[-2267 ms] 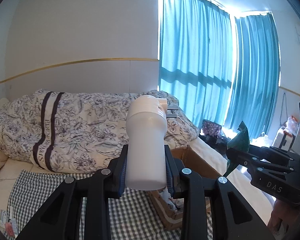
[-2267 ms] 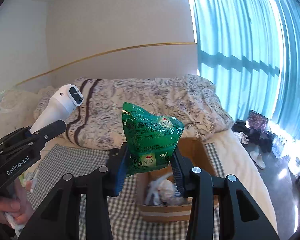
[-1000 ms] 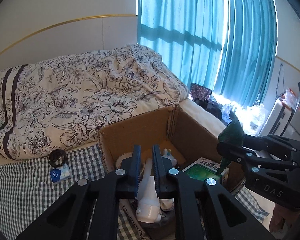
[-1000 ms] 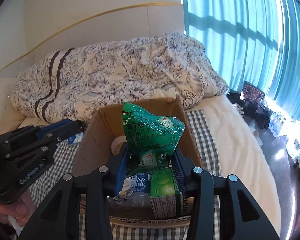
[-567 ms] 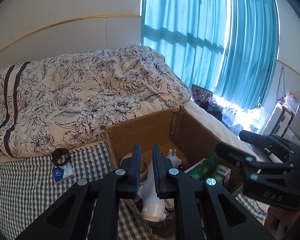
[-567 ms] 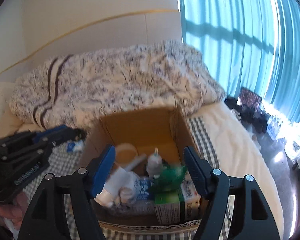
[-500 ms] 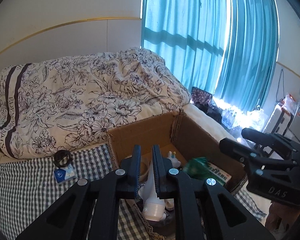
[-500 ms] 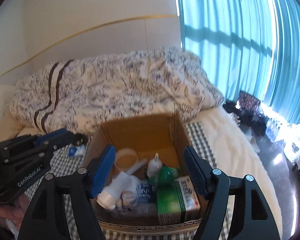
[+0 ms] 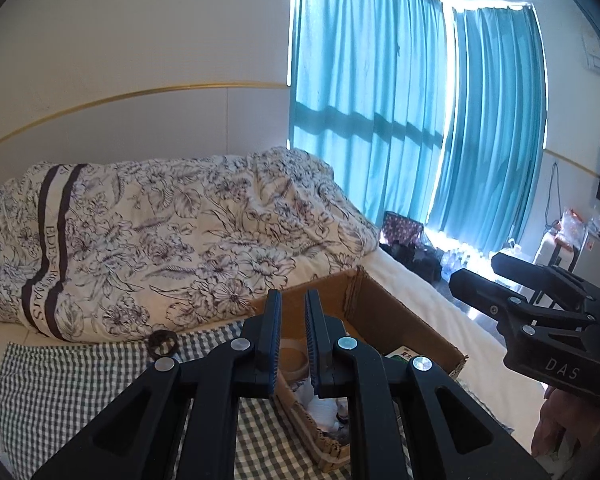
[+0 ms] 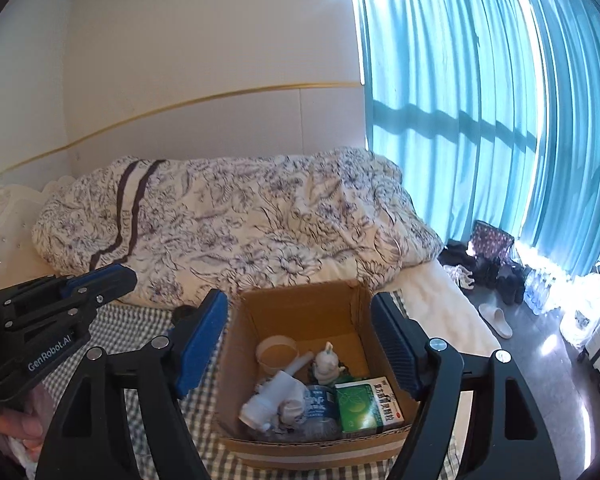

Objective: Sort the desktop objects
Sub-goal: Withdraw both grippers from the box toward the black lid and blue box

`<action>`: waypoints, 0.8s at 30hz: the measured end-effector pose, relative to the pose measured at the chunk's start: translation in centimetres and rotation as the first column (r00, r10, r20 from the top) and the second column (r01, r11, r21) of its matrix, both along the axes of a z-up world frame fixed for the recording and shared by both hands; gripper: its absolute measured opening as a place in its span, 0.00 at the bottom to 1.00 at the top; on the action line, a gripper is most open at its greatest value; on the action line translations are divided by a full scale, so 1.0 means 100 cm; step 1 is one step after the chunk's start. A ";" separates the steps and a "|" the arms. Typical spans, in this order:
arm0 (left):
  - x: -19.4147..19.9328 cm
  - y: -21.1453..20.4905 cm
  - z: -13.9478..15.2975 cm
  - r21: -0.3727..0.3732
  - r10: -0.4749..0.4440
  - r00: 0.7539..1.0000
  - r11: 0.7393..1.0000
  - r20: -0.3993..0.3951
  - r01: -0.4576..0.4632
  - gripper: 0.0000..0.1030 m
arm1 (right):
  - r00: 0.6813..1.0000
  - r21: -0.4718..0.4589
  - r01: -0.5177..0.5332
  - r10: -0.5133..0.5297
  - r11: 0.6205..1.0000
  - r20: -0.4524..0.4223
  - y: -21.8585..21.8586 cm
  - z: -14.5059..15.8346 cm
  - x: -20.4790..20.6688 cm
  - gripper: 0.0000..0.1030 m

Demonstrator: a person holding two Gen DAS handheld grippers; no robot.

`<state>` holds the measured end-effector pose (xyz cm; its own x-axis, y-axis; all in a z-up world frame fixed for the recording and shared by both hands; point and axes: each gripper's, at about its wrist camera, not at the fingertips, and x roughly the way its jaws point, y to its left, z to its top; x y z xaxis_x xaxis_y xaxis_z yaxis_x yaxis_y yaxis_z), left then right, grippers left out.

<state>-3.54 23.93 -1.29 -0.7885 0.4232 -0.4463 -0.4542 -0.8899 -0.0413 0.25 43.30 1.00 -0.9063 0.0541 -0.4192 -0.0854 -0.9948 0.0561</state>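
1. A bedroom is showing: a white wall with a gold strip, teal curtains (image 10: 480, 120) letting in bright light, and a bed (image 10: 440, 304) carrying everything in play.
2. A floral duvet (image 10: 240, 224) is lying bunched along the far side of the bed, against the wall.
3. A checked cloth (image 9: 72, 384) is covering the near part of the bed, and a cardboard box (image 10: 300, 312) is sitting on it with its top open, just in front of the duvet.
4. Inside the box, a green carton (image 10: 366, 402) is lying at the near right corner, a white bottle (image 10: 274, 396) is lying tilted at the near left, and a tan bowl (image 10: 277, 354) is sitting toward the far left.
5. A small white figure (image 10: 327, 362) is standing between the bowl and the carton (its details are too small to tell).
6. A dark ring (image 9: 162, 342) is lying on the cloth beside the box's far left corner, at the duvet's edge.
7. The left gripper (image 9: 293, 336) is hovering above the box's left wall, its blue pads (image 9: 275, 336) sitting close together with only a narrow gap and nothing between them.
8. The right gripper (image 10: 300, 340) is hanging over the box with its jaws spread wide, holding nothing, the box contents showing between them.
9. A hand (image 10: 24, 428) is gripping the left tool's handle at the right view's lower left edge.
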 end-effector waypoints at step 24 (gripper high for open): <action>0.082 -0.154 0.076 0.075 0.222 0.967 0.974 -0.123 -0.214 0.13 | 0.979 0.063 -0.155 0.162 0.986 -0.121 -0.134 0.058 0.071 0.84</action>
<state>4.61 8.52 6.32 -0.9142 0.2581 -0.3125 -0.2548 -0.9656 -0.0519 7.38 29.91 6.77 -0.9504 -0.0756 -0.3017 0.0784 -0.9969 0.0028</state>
